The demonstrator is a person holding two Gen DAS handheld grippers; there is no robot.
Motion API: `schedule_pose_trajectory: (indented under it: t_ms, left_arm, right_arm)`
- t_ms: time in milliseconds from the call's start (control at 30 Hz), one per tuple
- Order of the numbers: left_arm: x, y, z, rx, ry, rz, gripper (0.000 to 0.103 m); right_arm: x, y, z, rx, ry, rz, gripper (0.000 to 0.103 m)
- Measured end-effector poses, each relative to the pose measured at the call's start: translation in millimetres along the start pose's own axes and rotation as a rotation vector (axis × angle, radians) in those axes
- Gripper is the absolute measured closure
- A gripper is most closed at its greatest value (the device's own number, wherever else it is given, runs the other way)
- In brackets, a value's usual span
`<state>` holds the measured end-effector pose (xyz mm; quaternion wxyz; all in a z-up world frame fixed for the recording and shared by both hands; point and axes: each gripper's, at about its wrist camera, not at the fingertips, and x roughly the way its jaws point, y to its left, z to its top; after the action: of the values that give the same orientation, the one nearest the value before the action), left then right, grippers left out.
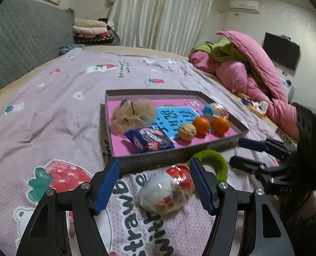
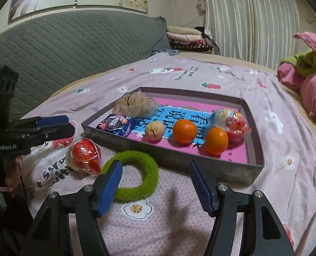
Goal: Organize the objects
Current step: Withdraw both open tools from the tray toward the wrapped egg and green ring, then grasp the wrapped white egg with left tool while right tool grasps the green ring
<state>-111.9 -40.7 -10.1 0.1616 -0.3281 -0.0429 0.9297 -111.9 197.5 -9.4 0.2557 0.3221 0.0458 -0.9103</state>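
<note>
Inside tray [image 2: 239,171], oranges [image 2: 184,130], walnut [image 2: 154,131], snacks [image 2: 117,125]

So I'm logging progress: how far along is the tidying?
Mostly done: two oranges, a walnut and snack packet sit in the tray. Nothing is gripped; the open left gripper brackets the wrapped snack. The green ring remains outside.

The left gripper [image 1: 154,183] is held low with its jaws spread wide, blue pads [image 1: 106,186] facing inward; the right gripper [image 2: 155,186] sits likewise, wide apart. Both point forward, side by side.
</note>
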Motion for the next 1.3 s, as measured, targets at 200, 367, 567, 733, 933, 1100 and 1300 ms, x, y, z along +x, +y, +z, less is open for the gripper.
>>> schedule_pose_trajectory:
  t_ms: [200,367,567,733,933,1100,1300]
  left_arm:
    - [1,-6,-10,0.030,0.014,-0.030,0.034]
    - [3,-3,-14,0.031,0.027,-0.058,0.034]
    - [14,8,-21,-0.003,0.061,-0.091,0.034]
    - [21,14,-22,-0.040,0.083,-0.140,0.030]
    - [29,11,-21,-0.042,0.099,-0.154,0.029]
    - [37,6,-21,-0.032,0.120,-0.148,0.028]
    - [46,0,-24,-0.007,0.142,-0.134,0.028]
  right_arm:
    - [2,-3,-3,0.016,0.019,0.002,0.038]
    - [5,-1,-8,0.008,0.034,0.009,0.038]
    - [13,0,-15,0.002,0.064,0.014,0.038]
    - [15,0,-16,0.001,0.070,0.014,0.038]
    - [20,2,-14,0.012,0.087,0.020,0.038]
    - [29,1,-11,0.030,0.109,0.020,0.038]
    - [40,-3,-6,0.072,0.130,0.025,0.041]
